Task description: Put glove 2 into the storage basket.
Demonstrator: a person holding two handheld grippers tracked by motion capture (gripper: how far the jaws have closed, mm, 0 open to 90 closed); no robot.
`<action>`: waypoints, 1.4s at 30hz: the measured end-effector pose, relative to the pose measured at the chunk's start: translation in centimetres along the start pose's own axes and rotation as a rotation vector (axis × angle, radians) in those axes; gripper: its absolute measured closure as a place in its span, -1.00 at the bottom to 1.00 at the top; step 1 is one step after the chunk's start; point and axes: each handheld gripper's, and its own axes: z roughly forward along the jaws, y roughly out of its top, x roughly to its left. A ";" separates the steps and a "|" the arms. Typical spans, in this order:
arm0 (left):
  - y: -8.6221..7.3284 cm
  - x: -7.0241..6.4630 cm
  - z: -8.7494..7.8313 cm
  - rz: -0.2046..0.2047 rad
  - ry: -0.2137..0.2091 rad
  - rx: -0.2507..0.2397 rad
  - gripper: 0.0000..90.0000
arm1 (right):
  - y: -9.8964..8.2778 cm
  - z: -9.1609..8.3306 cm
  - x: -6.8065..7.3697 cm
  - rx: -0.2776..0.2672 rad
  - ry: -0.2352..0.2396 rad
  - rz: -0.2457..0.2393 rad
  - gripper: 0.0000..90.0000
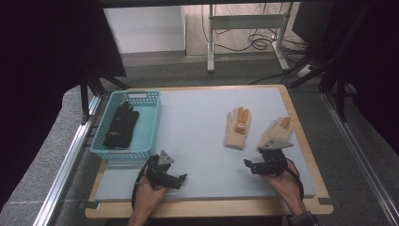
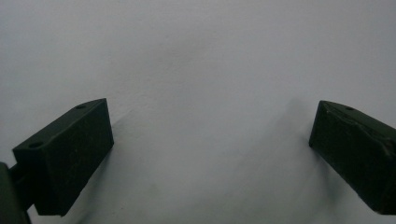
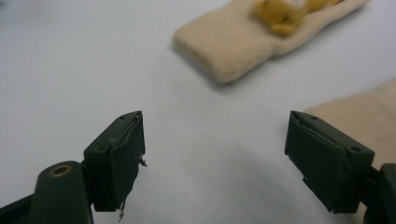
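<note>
The right gripper point(image 1: 251, 165) hovered low over the worktop point(image 1: 197, 132), its fingers point(image 3: 116, 158) spread wide with nothing between them. A beige glove point(image 1: 276, 133) lay just beside it, under its far side, and a second beige glove point(image 1: 237, 128) lay near that, toward the middle. The left gripper point(image 1: 181, 179) sat over bare worktop, fingers point(image 2: 70, 154) also wide apart and empty. A black glove point(image 1: 121, 125) lay inside the blue basket point(image 1: 149, 123) at the left edge.

Left tool point(image 1: 181, 178): jaws wide apart, nothing betw. them, low over table, near-left.
Right tool point(image 1: 249, 165): jaws wide apart, nothing gripped, near-right.
Forearms: enter from near edge.
</note>
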 end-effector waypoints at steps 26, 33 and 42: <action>0.0 0.0 0.0 0.000 0.000 -0.002 -1.00 | 1.8 0.5 -12.3 0.036 -0.219 0.110 -0.43; 0.0 0.0 0.0 0.000 0.000 -0.002 -1.00 | 1.4 2.9 -12.3 0.077 -0.207 0.091 -0.55; 0.0 0.0 0.0 0.000 0.000 -0.002 -1.00 | 1.4 2.2 -11.5 0.101 -0.213 0.055 0.20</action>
